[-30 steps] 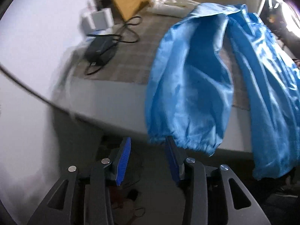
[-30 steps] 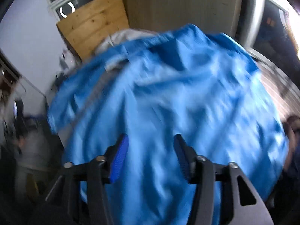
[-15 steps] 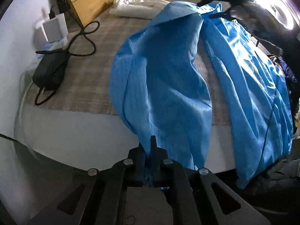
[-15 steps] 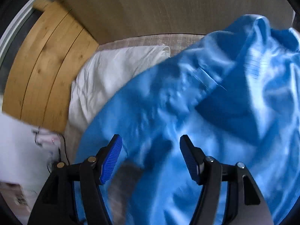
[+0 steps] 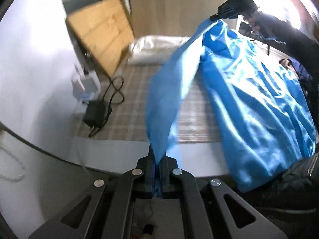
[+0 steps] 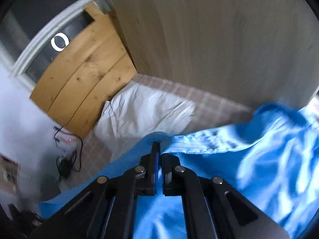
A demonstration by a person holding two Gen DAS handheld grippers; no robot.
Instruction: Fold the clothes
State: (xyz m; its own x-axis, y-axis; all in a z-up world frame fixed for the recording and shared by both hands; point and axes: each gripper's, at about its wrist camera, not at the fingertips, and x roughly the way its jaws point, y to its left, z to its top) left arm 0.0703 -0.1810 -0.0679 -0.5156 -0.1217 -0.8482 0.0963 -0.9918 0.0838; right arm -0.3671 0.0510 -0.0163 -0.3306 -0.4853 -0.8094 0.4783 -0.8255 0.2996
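Observation:
A shiny blue garment [image 5: 249,91] hangs stretched above the bed. My left gripper [image 5: 158,159] is shut on the cuff end of its sleeve [image 5: 165,99] at the bed's near edge. My right gripper [image 6: 159,155] is shut on the garment's upper edge [image 6: 199,143]; it shows in the left wrist view [image 5: 217,18] holding the top high at the far right. The body of the garment [image 6: 269,159] drapes down to the right.
The bed has a checked cover [image 5: 129,103]. A white folded bundle [image 5: 157,47] lies at its far end by a wooden board [image 5: 99,39]. A black power adapter with cable [image 5: 95,113] lies at the left edge. White wall on the left.
Both grippers closed on the blue garment, the left first, then the right. The garment has been lifted off the bed and stretched between them.

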